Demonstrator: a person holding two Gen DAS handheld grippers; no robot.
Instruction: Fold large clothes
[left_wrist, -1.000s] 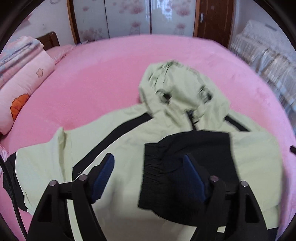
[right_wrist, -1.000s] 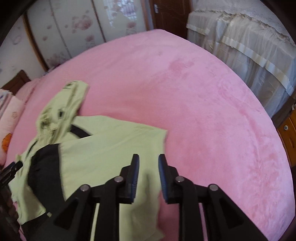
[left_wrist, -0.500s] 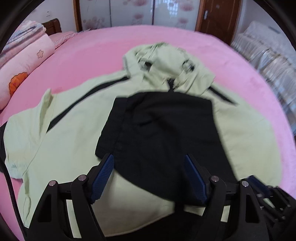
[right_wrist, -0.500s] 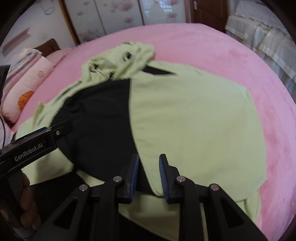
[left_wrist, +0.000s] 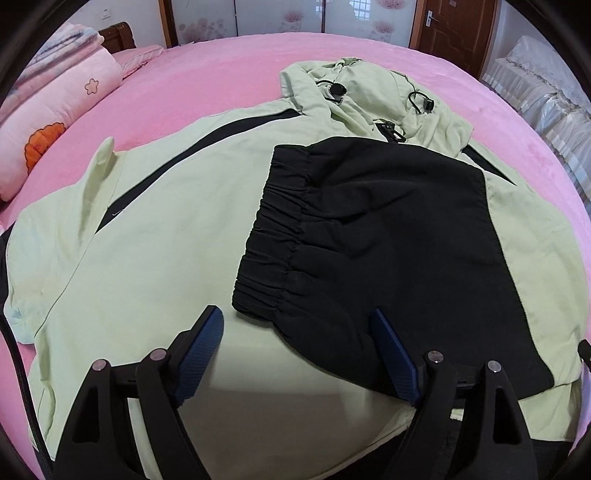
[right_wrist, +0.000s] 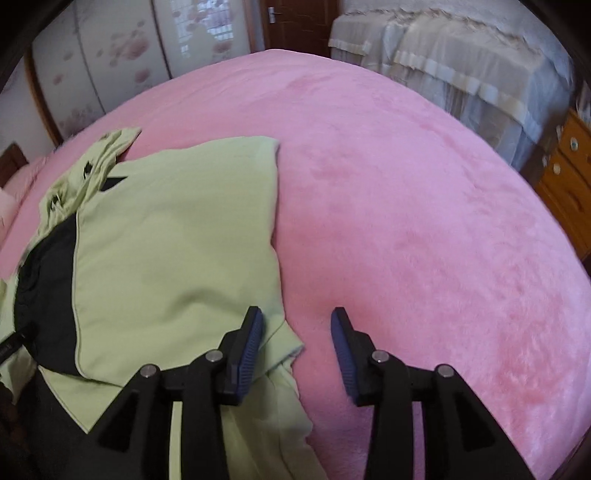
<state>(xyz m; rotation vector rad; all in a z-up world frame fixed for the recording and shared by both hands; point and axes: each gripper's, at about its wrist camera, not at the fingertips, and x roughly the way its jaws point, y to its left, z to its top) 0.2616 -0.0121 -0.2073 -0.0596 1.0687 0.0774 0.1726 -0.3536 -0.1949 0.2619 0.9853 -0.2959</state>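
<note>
A pale green hooded jacket with black panels lies spread on the pink bed, hood at the far end. Its black sleeve, with an elastic cuff, is folded across the chest. My left gripper hangs wide open over the jacket's lower part, the sleeve's near edge under it, and nothing is pinched. My right gripper is at the jacket's right edge with its jaws opening. Its left finger is over the green hem corner and its right finger over bare bedspread. It holds nothing.
Rolled pink quilts lie at the bed's far left. Floral sliding wardrobe doors and a brown door stand behind. A second bed with a lace cover and wooden drawers are to the right. The pink bedspread stretches right of the jacket.
My right gripper has swung from the jacket's middle to its right edge, and its jaws have spread apart. My left gripper has sunk closer to the jacket.
</note>
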